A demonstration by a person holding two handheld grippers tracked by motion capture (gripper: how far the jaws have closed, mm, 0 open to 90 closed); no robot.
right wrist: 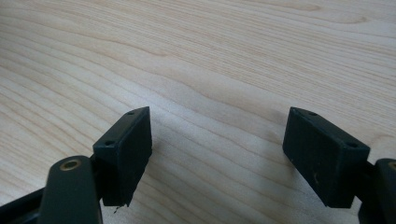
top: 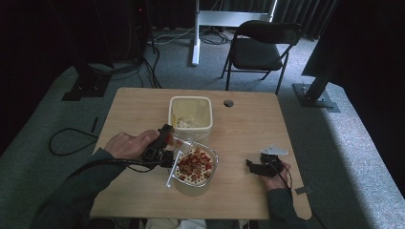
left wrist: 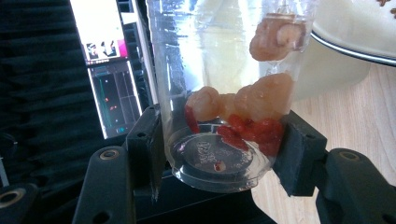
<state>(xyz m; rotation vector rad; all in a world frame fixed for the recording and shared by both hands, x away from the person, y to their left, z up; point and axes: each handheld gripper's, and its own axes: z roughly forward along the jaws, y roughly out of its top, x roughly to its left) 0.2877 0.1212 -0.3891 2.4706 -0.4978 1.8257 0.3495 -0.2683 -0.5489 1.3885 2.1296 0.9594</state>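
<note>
Nearest me, my left claw (left wrist: 219,154) clenched a clear cup (left wrist: 224,93), tipped over the glass bowl (top: 195,167) with pale and red pieces inside, while my right claw (right wrist: 219,158) rested released on the table (top: 248,129), the tub (top: 190,113) beyond.
</note>
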